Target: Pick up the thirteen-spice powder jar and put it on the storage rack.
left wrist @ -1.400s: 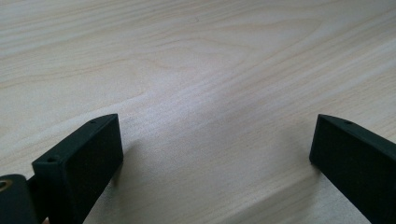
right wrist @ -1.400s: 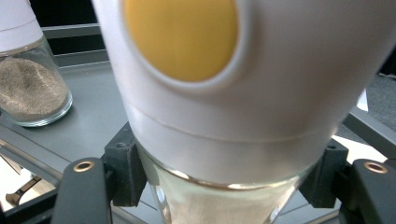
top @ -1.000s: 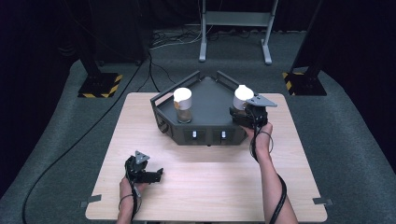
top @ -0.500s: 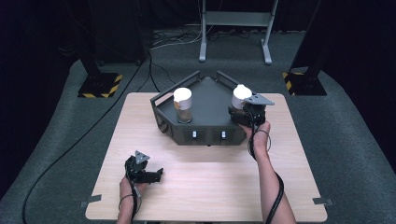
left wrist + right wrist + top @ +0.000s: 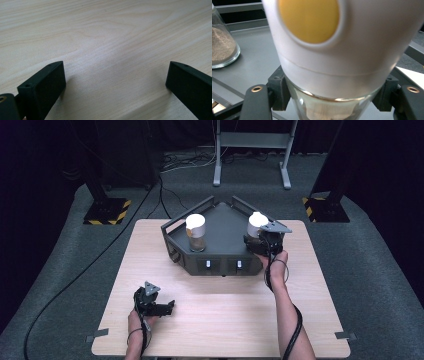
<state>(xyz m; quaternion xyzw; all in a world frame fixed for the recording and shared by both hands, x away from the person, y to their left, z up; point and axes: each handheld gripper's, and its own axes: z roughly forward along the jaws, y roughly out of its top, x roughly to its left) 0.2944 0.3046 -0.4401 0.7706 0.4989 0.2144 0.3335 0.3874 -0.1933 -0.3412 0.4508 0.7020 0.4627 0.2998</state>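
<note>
Left gripper (image 5: 167, 307): at 7 o'clock on the table (image 5: 215, 320), jaws spread wide over bare wood, nothing between them
Brown-filled jar (image 5: 195, 233): upright on the grey tray (image 5: 220, 227), at 10 o'clock of the tray, white cap on top
Right gripper (image 5: 253, 242): at 3 o'clock of the tray, jaws clamped on the glass below the cap
White-capped jar (image 5: 337, 50): held in the right gripper, yellow disc on its cap, well apart from the other jar
</note>
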